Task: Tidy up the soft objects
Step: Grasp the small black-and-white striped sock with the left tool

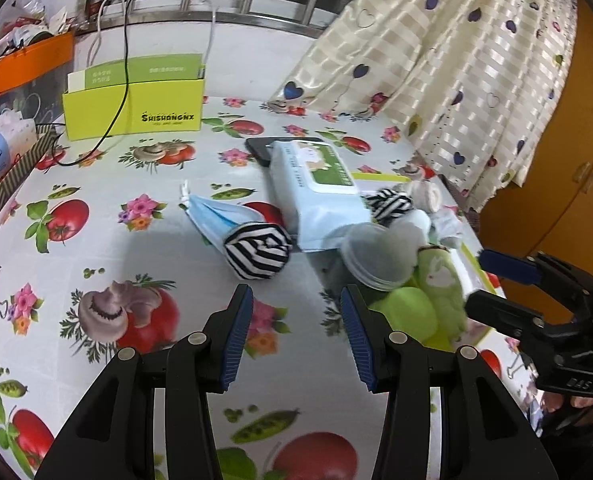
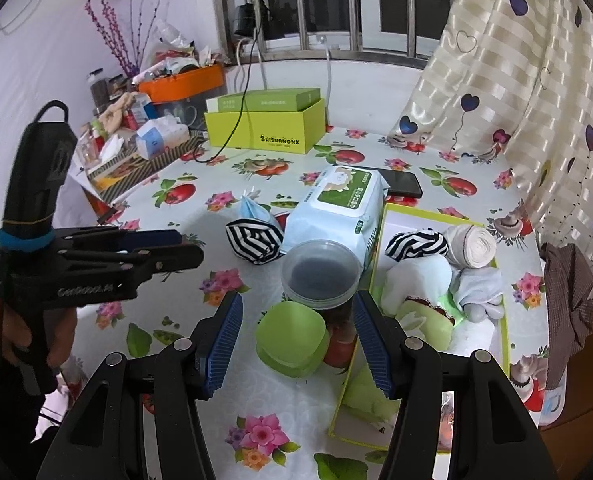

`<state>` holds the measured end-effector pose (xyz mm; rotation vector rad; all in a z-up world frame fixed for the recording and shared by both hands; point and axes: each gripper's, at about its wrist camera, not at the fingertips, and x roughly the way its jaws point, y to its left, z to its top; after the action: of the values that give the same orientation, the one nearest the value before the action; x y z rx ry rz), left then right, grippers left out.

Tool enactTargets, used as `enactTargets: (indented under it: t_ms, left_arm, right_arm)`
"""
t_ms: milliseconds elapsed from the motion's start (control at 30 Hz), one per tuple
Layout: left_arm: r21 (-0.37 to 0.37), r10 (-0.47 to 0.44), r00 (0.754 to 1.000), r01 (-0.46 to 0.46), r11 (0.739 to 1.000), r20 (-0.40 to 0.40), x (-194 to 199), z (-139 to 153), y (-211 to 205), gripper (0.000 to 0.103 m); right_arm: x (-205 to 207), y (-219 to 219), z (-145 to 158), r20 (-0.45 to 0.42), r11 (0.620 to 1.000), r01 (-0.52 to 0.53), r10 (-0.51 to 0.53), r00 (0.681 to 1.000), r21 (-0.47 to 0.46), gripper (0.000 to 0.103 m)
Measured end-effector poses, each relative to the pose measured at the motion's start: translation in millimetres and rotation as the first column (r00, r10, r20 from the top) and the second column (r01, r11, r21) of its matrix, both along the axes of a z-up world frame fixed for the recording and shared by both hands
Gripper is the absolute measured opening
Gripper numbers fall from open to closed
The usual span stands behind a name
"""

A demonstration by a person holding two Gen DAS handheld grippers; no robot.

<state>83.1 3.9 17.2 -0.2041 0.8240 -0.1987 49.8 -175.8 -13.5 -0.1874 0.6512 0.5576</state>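
A black-and-white striped sock roll (image 1: 256,256) lies on the flowered tablecloth, just beyond my open left gripper (image 1: 296,300), which holds nothing. A blue face mask (image 1: 216,216) rests behind the roll. In the right wrist view, the yellow-green rimmed tray (image 2: 505,320) holds a second striped roll (image 2: 416,244), a white roll (image 2: 472,246), pale blue cloths (image 2: 480,284) and a green plush piece (image 2: 424,316). My right gripper (image 2: 298,304) is open. A green lidded tub (image 2: 292,336) sits between its fingers, untouched. The left gripper (image 2: 188,245) appears at the left.
A pack of wet wipes (image 2: 336,200) leans over a clear round container (image 2: 320,276) beside the tray. A black phone (image 2: 404,184) lies behind it. A yellow-green box (image 2: 264,128) with a cable, cluttered boxes at back left, and a curtain (image 2: 516,80) on the right.
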Motion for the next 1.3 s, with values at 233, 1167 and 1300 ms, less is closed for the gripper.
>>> enactTargets:
  t_ms: [233, 1167, 1300]
  left_arm:
    - [-0.011, 0.029, 0.999, -0.029, 1.0, -0.042, 32, -23, 6, 0.048]
    - [-0.046, 0.09, 0.995, -0.092, 0.995, -0.047, 33, -41, 28, 0.012]
    - [-0.035, 0.117, 0.993, -0.118, 0.992, -0.029, 21, -35, 40, 0.012]
  right_arm:
    - [9, 2, -4, -0.01, 1.0, -0.003, 0.003, 1.0, -0.003, 0.057]
    - [33, 17, -6, -0.015, 1.0, -0.016, 0.015, 1.0, -0.024, 0.057]
    - [38, 41, -2, -0.013, 0.996, -0.065, 0.064, 0.998, -0.063, 0.057]
